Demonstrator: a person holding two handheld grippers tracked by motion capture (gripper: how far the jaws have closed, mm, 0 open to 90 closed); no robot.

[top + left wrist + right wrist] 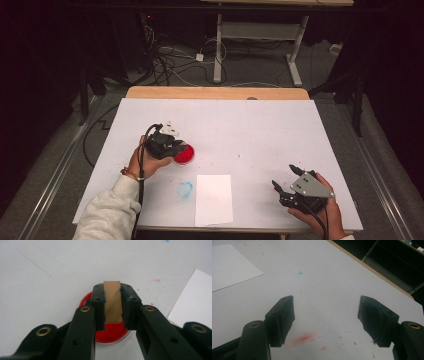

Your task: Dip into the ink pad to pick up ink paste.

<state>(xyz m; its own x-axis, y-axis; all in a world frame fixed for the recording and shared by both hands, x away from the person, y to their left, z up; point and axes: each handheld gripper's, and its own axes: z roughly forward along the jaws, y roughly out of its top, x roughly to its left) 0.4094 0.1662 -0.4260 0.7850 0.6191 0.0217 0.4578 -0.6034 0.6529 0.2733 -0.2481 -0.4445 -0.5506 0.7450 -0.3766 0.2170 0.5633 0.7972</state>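
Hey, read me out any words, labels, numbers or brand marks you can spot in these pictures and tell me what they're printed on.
None: no readable text.
The white sheet of paper is blank.
The wooden block held in the left gripper and the red dish under it carry no marks.
The table cover has paint specks and a blue smear, no letters.
The right gripper and its grey plate show no label.

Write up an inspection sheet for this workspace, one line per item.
Surface: white table cover, flecked with red and blue paint.
Job's things: wooden block over red dish; white paper sheet.
Clutter: blue smear.
Grippers: left hand-held gripper shut on the wooden block; right hand-held gripper open, nothing between its jaws.
Cables: a tangle on the floor beyond the table.
Surroundings: dark room, second table's legs.
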